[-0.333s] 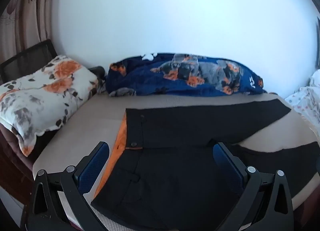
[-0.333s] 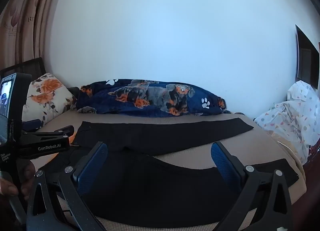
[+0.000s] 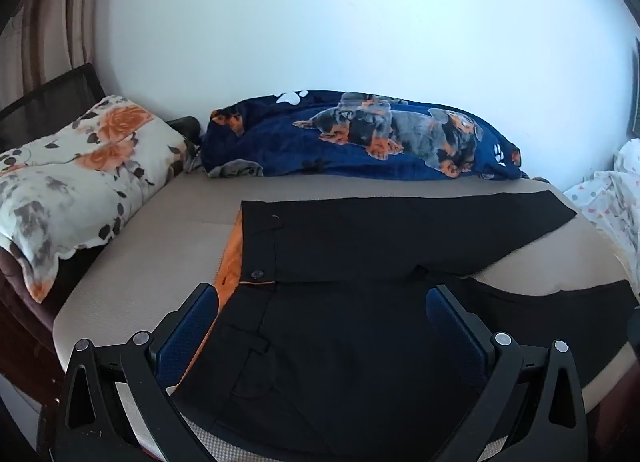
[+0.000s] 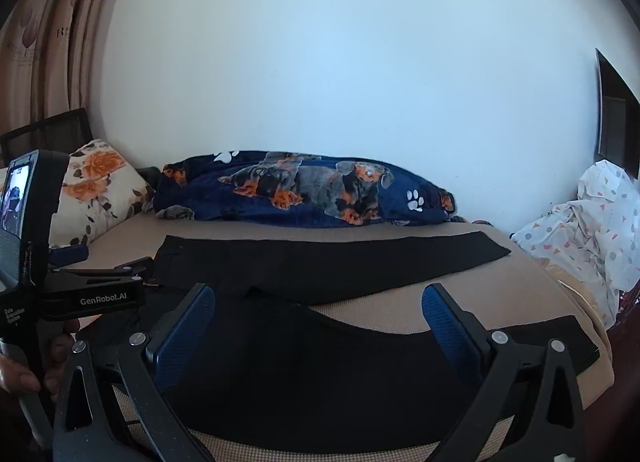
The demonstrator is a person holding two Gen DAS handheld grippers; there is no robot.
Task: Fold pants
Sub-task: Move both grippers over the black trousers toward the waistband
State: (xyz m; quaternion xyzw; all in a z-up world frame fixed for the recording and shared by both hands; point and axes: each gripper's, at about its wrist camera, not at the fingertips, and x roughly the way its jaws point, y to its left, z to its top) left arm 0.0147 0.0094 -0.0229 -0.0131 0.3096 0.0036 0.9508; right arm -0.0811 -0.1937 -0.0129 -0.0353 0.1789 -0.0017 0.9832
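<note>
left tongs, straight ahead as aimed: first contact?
Likely the black pants, near the waistband. The open left tongs hover low over them, nothing between. Beyond lie the bed and dog-print blanket. Depth is unclear.

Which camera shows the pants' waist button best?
The left wrist view: the button sits plainly on the waistband of the pants, beside orange lining. In the right wrist view the left gripper covers that waist end, so no button shows.
</note>
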